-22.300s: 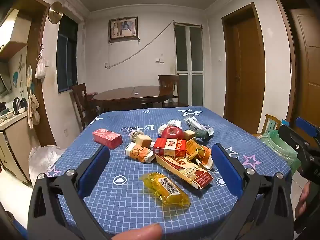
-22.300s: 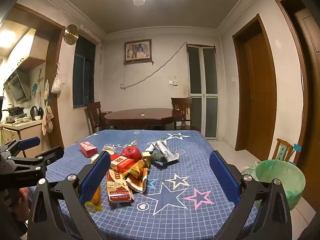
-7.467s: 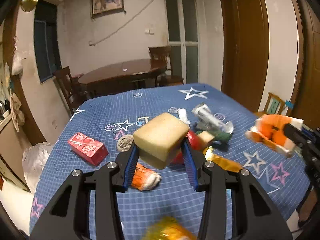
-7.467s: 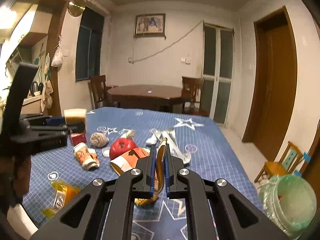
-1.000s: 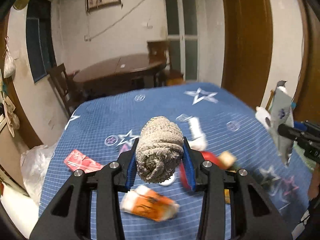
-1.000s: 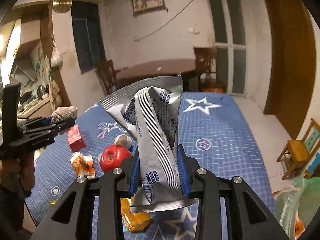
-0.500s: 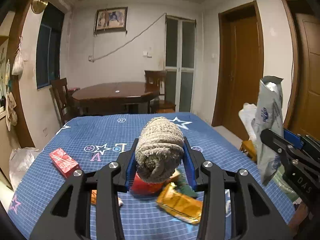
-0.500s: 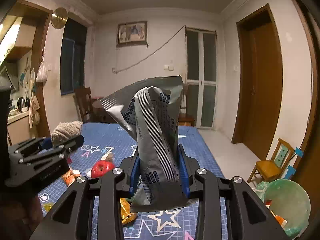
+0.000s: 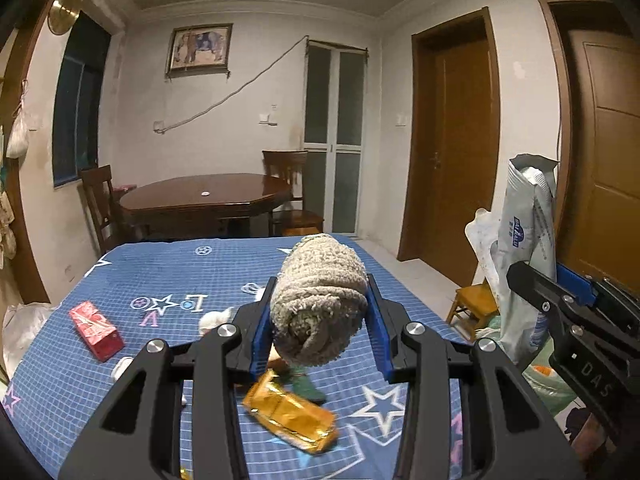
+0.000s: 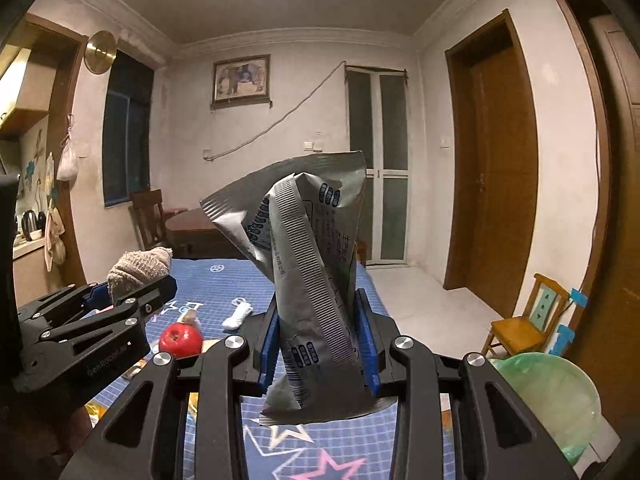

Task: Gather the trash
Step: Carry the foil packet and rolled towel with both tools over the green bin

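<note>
My left gripper [image 9: 320, 312] is shut on a rolled grey-beige rag [image 9: 320, 300] and holds it above the blue star-print table [image 9: 168, 276]. My right gripper [image 10: 318, 344] is shut on a crumpled silver snack bag [image 10: 312, 272], held upright above the table's right side. That bag also shows in the left wrist view [image 9: 524, 248], and the rag in the right wrist view [image 10: 138, 266]. A bin lined with a green bag [image 10: 556, 400] stands on the floor to the right, below the right gripper.
On the table lie a red box [image 9: 96, 330], a gold wrapper [image 9: 292, 416], a red apple [image 10: 181, 340] and a white scrap [image 10: 238, 316]. A small wooden chair [image 10: 528, 320] stands beside the bin. A round wooden table [image 9: 204, 200] stands behind.
Both grippers have moved right toward the bin side, each still holding its item. The bin now shows larger in the right wrist view.
</note>
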`<state>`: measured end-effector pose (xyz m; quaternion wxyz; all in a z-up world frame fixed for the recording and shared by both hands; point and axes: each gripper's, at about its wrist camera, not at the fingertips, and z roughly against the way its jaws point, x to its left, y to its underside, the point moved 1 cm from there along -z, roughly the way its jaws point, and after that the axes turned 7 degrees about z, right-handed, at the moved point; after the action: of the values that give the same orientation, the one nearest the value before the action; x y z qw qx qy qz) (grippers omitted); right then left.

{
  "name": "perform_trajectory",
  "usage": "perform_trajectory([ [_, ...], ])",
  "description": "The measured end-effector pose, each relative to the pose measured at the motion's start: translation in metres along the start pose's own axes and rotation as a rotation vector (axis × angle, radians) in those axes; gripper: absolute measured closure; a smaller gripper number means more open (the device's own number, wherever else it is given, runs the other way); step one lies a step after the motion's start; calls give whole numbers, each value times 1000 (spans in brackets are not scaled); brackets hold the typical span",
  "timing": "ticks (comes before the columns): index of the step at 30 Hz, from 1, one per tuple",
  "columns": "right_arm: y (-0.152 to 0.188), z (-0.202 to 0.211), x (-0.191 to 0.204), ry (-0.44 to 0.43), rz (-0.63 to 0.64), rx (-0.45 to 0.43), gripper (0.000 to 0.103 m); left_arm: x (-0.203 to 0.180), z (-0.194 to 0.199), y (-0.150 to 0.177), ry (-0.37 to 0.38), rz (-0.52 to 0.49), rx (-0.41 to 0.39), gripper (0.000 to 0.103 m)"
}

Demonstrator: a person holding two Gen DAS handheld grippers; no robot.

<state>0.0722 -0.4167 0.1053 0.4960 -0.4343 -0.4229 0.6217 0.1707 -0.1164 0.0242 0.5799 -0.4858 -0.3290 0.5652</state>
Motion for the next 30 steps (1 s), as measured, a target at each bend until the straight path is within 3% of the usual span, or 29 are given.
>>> perform_trajectory([
  [13,8,30,-80,98,-48,28,68,-63,-15,7,103,-52,49,64],
  [30,63,25,-291,279,-186,251,68,-203,-79,32,330,-169,220,64],
])
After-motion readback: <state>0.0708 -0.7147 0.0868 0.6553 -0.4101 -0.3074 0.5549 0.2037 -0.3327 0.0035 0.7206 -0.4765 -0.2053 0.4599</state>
